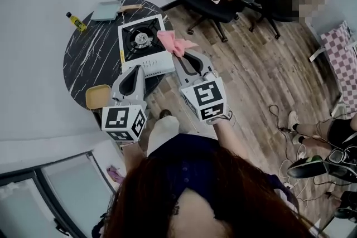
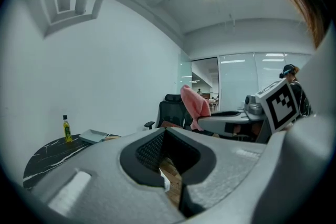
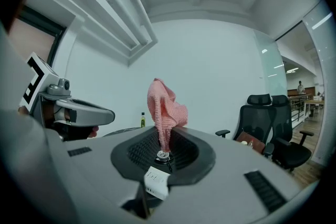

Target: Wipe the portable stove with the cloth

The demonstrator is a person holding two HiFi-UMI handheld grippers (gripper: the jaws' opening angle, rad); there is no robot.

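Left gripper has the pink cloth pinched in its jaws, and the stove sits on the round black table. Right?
No: the right gripper pinches the pink cloth, as the right gripper view shows; the left gripper is shut on nothing. The stove does sit on the round black table.

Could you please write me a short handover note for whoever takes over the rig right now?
Right gripper: shut on the pink cloth, which it holds at the right edge of the stove; whether the cloth touches the stove can't be told.
Left gripper: shut and empty, near the front of the stove.
The stove sits on the round table.
Done: the cloth is picked up and brought to the stove.
Left: wipe the stove. The pictures show no sign that wiping has been done.
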